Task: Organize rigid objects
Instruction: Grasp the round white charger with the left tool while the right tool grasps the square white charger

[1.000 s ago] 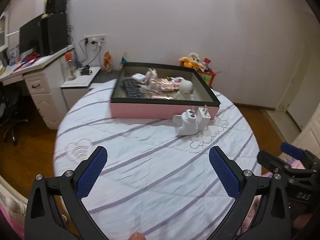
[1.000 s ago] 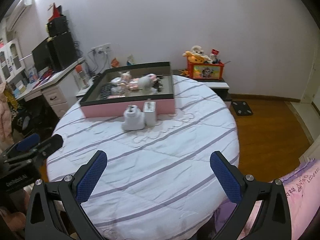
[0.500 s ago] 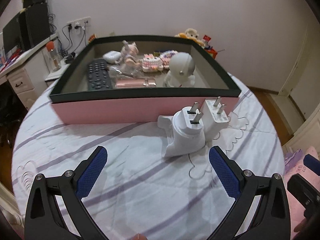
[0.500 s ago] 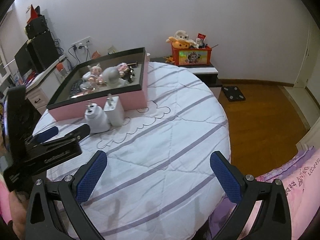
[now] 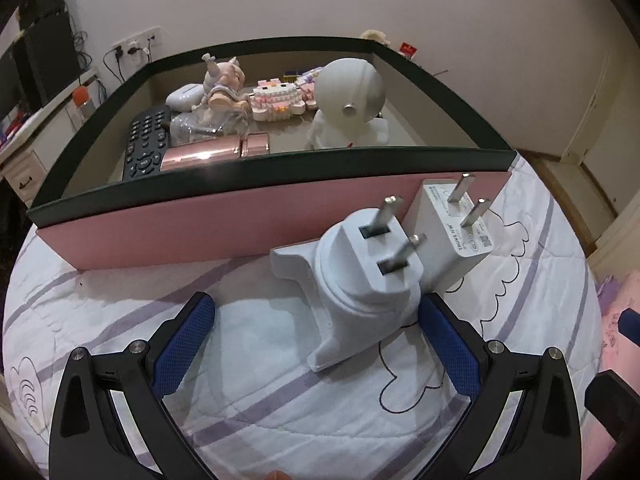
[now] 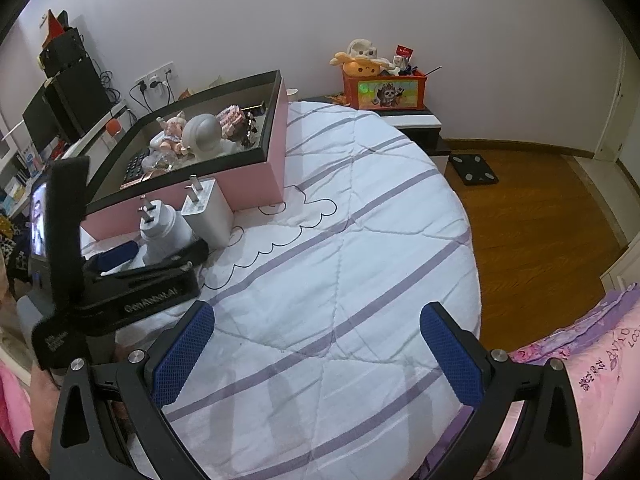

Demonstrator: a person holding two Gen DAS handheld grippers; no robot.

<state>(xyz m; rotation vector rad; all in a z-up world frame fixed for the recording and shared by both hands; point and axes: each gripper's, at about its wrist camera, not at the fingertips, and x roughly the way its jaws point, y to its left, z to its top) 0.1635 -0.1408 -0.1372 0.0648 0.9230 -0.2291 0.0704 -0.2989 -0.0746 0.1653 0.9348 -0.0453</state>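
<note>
Already the pink box [image 5: 208, 220] holds several items; two chargers remain outside on the bed [image 5: 260, 392]. Left gripper [image 5: 316, 344], fingers spread, brackets the round charger [image 5: 368, 280] without contact. Right gripper [image 6: 316, 352] hangs open, empty. Square charger [image 5: 452, 224] untouched.

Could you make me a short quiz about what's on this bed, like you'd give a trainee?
1. True or false: the left gripper is shut on the round white plug adapter.
2. Which item lies inside the pink box? A) black remote control B) a banana C) a mug
3. Fill in: the square white charger stands with its prongs pointing ____.

Key
1. False: its jaws are open on either side of the adapter, not closed on it.
2. A
3. Up.
</note>
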